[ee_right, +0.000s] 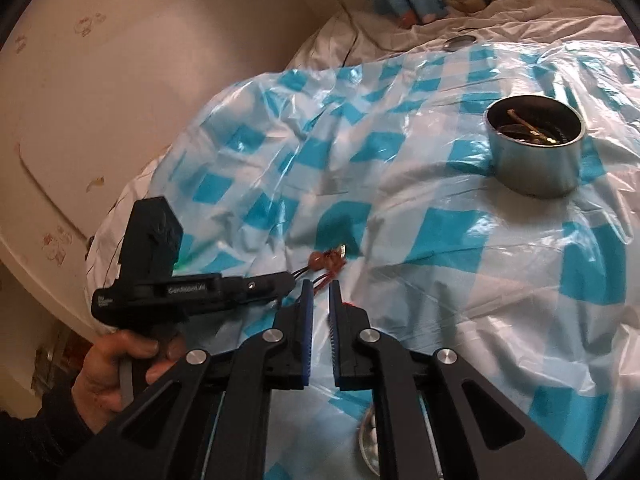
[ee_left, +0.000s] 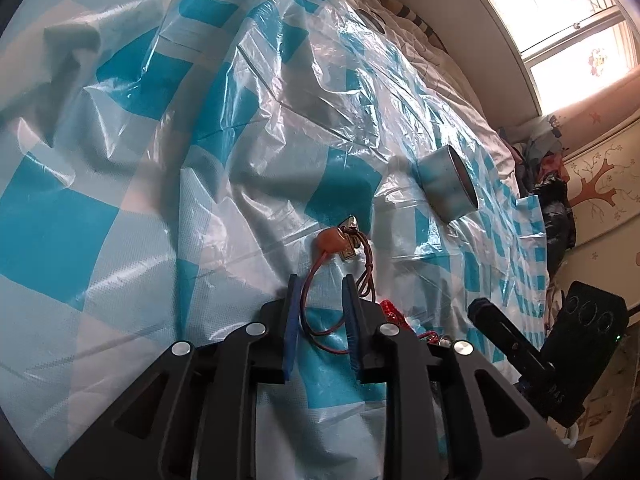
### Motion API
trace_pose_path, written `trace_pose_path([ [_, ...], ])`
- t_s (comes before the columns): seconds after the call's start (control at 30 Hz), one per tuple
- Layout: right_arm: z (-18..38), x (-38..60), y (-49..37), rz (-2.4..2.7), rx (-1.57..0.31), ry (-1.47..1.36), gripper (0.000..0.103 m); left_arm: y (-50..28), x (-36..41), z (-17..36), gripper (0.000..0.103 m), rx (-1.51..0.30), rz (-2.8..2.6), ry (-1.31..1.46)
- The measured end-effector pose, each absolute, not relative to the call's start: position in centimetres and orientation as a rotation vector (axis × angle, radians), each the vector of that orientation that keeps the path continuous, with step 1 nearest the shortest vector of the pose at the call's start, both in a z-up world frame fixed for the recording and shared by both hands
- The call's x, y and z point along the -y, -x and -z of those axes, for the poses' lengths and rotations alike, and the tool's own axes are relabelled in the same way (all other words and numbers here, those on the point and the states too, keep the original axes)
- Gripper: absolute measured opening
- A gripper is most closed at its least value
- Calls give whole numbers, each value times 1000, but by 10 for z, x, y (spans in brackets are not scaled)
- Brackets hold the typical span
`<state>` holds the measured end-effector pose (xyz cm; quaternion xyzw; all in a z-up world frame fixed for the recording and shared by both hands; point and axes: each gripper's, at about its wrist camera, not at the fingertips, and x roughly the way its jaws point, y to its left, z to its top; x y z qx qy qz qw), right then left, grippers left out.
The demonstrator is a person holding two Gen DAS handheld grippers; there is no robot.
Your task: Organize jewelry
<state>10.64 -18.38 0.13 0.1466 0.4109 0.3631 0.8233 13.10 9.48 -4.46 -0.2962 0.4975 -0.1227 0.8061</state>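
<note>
While the metal tin (ee_right: 534,146) already holds a few pieces, the red-corded pendant (ee_left: 334,240) lies on the checked plastic sheet (ee_left: 120,208), its cord between the parted, empty left gripper (ee_left: 320,292); the right gripper (ee_right: 320,294), narrowly open, grips nothing visible.

Daylight enters through the window (ee_left: 576,28) at the upper right of my left wrist view, where the panes are blown out to near white. The plastic sheet (ee_left: 248,128) throws back sharp glare along its creases; its folds hold soft grey shadows. Both fisheye views bend strongly toward dark, vignetted corners. My right wrist view is dimmer and warmer, and slightly soft.
</note>
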Motion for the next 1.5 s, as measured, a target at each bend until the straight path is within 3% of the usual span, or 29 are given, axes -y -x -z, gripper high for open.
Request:
trace_pose_path([
  [0.03,-2,179,-104,-760,-874,-279,30,-131,-95,45,22,-1064,264,637],
  [0.07,-2,176,-103,-748,-867,-259,66,-131,-95,45,23,-1062,265,639],
  [0.1,-3,168,-98,-725,-843,-205,78,-131,-94,45,24,-1061,265,643],
  [0.13,-2,163,-96,-737,-841,-166,80,-131,-94,45,25,-1061,264,643],
  [0.23,14,142,-96,-703,-910,-10,79,-131,-92,45,29,-1058,265,634],
  [0.3,25,134,-99,-697,-964,33,62,-131,-90,45,32,-1055,261,630],
  [0.33,26,133,-99,-702,-964,34,51,-130,-89,45,33,-1054,258,626],
  [0.37,26,135,-99,-712,-965,25,33,-130,-87,44,35,-1052,254,620],
  [0.43,26,139,-100,-706,-969,4,12,-131,-84,44,39,-1049,253,610],
  [0.63,10,171,-104,-760,-895,-241,12,-129,-75,42,41,-1041,240,553],
  [0.7,1,178,-104,-803,-846,-329,12,-129,-73,42,5,-1050,252,533],
  [0.77,-7,188,-106,-832,-802,-412,12,-128,-71,41,2,-1048,276,529],
  [1.07,-12,221,-110,-828,-745,-616,12,-113,-77,15,2,-937,361,578],
  [1.5,-14,239,-108,-829,-724,-699,12,-108,-72,3,1,-881,390,571],
])
